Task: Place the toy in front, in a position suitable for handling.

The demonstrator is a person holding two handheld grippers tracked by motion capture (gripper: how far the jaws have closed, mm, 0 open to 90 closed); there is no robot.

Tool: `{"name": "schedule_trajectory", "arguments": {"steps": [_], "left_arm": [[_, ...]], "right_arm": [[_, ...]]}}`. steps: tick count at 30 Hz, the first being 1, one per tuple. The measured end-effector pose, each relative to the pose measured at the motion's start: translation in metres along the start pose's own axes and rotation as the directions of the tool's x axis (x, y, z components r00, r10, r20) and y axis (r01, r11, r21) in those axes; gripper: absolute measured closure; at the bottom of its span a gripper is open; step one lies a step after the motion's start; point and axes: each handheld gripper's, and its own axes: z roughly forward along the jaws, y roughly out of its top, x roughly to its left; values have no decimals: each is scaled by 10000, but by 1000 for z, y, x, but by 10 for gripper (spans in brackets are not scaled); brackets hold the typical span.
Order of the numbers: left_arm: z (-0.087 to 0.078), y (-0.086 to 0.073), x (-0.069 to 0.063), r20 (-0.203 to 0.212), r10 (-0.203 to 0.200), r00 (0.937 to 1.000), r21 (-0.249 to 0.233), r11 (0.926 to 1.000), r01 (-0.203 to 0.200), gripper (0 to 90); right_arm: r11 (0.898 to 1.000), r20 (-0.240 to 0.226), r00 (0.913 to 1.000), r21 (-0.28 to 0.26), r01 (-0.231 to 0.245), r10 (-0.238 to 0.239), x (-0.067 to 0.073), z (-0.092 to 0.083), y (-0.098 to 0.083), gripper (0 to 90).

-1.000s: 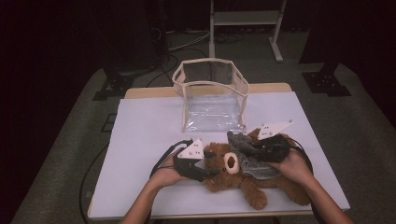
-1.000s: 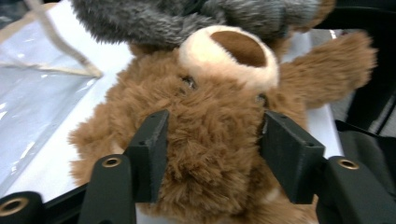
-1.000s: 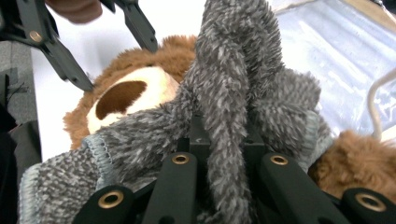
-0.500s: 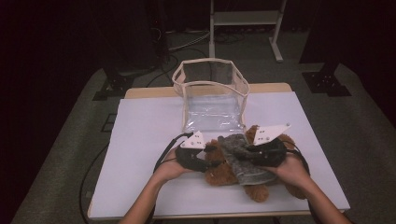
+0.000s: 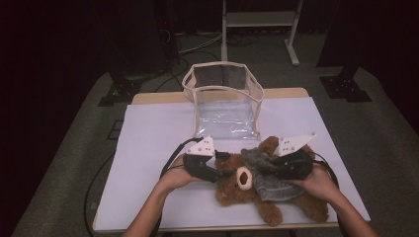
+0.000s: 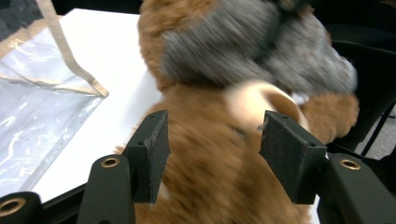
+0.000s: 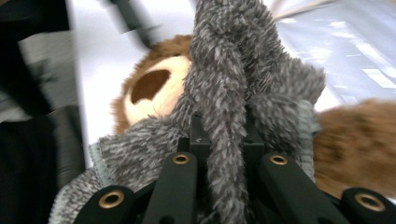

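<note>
Working the grey fuzzy garment [image 5: 272, 178] on the brown teddy bear [image 5: 236, 186], which lies on its back near my edge of the white counter [image 5: 148, 143], long axis running left to right with the head toward my left hand. Right tongs [image 7: 226, 140] are clamped tight on a bunched fold of the garment and hold it up off the bear's chest. Left tongs [image 6: 212, 140] straddle the bear's head and have just been opening a little; the fur is between the pads [image 6: 154, 149], but motion blur hides whether they press it. Clear bag [image 5: 225, 101] stands open just behind the bear, mouth up. My guess at the coming move: the left side is nearer the head, so it steadies the bear while the right pulls the cloth along the body.
</note>
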Motion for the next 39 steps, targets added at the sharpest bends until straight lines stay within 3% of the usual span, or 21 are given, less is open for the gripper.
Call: {"name": "schedule_trajectory", "arguments": {"steps": [3, 7, 13, 16, 18, 23, 27, 31, 33, 36, 39], "left_arm": [[11, -5, -4, 603, -111, 9981, 558, 9984, 78, 409], [13, -11, -9, 758, -132, 9970, 552, 9984, 91, 395], [11, -7, -15, 832, 240, 9962, 831, 9961, -309, 392], [9, -6, -15, 787, 238, 9966, 777, 9965, -299, 383], [6, -5, -13, 702, 190, 9974, 694, 9973, -239, 371], [-3, -3, -4, 369, -103, 9993, 332, 9994, 91, 318], [-4, -3, 7, 270, -538, 9982, 152, 9985, 534, 258], [4, -7, 12, 509, -746, 9959, 391, 9966, 727, 205], [10, -10, 12, 741, -906, 9931, 580, 9946, 864, 190], [19, -15, 13, 1342, -1356, 9816, 690, 9895, 1272, 180], [26, -20, 17, 1832, -2112, 9601, 943, 9759, 1967, 147]], "right_arm": [[9993, 92, 9993, 64, 358, -359, 7, -4, 1, 805], [9995, 698, 9976, -309, 43, -21, -6, -30, -3, 805], [9976, 1623, 9860, -635, -279, 379, -23, -62, -11, 805], [9983, 1395, 9898, -549, -220, 295, -21, -57, -13, 804], [9994, 966, 9953, -336, -3, 35, -13, -44, -14, 804], [9984, 401, 9976, 14, 570, -570, 4, -21, -12, 806], [9989, 208, 9987, -20, 459, -459, 6, -15, -16, 808], [9991, -23, 9991, -90, 419, -419, 8, -14, -21, 809], [9990, -88, 9990, -101, 431, -432, 10, -14, -23, 809], [9989, -137, 9989, -154, 437, -439, 12, -13, -25, 809], [9988, -240, 9988, -236, 421, -427, 13, -13, -28, 809]]}}
